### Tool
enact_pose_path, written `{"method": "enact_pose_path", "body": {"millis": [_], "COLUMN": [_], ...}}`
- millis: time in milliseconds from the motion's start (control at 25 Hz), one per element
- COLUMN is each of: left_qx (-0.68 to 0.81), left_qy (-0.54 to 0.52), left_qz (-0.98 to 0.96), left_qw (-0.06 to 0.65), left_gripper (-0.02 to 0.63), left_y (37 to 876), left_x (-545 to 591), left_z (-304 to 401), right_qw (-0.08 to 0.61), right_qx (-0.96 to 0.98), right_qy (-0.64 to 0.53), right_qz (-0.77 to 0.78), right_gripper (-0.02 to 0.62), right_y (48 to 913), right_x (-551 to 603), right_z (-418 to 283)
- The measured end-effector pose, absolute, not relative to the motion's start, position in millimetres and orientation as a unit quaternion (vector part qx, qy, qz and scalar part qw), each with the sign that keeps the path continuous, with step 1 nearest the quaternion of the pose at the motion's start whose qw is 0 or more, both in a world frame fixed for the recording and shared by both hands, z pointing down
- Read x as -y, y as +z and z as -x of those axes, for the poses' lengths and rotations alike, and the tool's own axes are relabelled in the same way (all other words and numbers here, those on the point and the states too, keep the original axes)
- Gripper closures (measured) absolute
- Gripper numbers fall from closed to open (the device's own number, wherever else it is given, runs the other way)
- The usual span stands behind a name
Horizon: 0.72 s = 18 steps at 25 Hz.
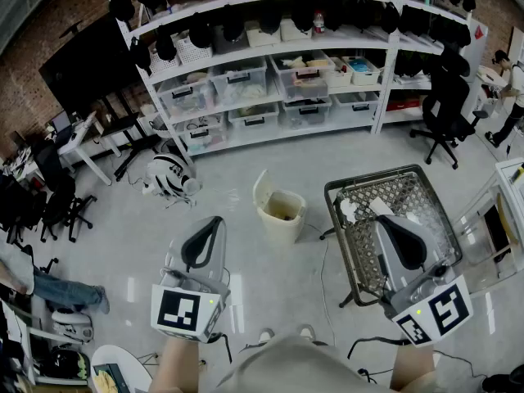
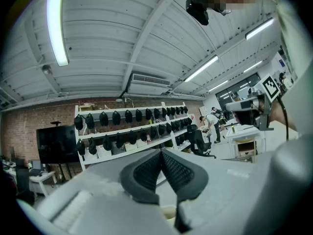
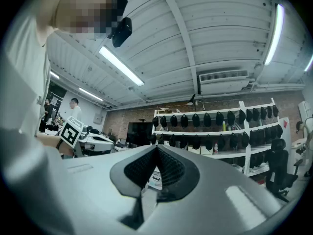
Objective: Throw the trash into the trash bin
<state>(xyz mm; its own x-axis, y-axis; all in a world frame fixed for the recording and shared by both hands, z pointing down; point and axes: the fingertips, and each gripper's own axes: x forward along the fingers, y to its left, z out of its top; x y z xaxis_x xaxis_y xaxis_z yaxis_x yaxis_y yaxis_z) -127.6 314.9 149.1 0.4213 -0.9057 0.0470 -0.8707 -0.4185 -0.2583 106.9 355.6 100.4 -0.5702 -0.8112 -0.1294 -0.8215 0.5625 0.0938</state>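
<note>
A cream trash bin [image 1: 280,213] stands on the floor ahead of me, its lid tipped back. To its right is a wire-mesh table [image 1: 344,244] with white crumpled trash [image 1: 350,212] and another white piece [image 1: 381,206] on it. My left gripper [image 1: 214,222] is held low, left of the bin, shut and empty. My right gripper [image 1: 385,223] hovers over the mesh table, near the white pieces, also shut with nothing in it. In the gripper views, both the left gripper [image 2: 160,153] and the right gripper [image 3: 156,149] point level toward the shelves, pads pressed together.
White shelves [image 1: 270,56] with plastic boxes and black caps run along the back wall. A black office chair [image 1: 446,105] stands at the right, a black-and-white object [image 1: 168,177] on the floor at left. A cable [image 1: 323,289] trails beside the table. A person's legs [image 1: 57,289] lie at far left.
</note>
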Motion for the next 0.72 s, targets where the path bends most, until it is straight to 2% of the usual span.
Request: {"method": "enact_pose_path", "body": {"millis": [480, 520, 560, 720], "left_qx": [-0.535, -0.535, -0.534, -0.535], "left_qy": [-0.113, -0.115, -0.116, -0.118], "left_qz": [0.834, 0.834, 0.834, 0.833], "left_qw": [0.076, 0.076, 0.076, 0.077], "left_gripper": [0.603, 0.603, 0.603, 0.603], "left_y": [177.5, 178.6, 179.1, 177.5], "left_x": [-321.3, -322.1, -322.3, -321.0], "left_z": [84.6, 81.2, 78.3, 74.2], "right_qw": [0.053, 0.056, 0.059, 0.066], "right_qx": [-0.875, -0.872, -0.870, -0.866], "right_qy": [0.056, 0.059, 0.062, 0.065], "right_qz": [0.478, 0.482, 0.485, 0.492], "right_gripper": [0.591, 0.531, 0.391, 0.313], "right_y": [121.2, 121.1, 120.9, 118.2], "right_x": [-353.5, -353.3, -352.7, -351.6], "right_z": [-156.2, -160.1, -163.0, -170.3]}}
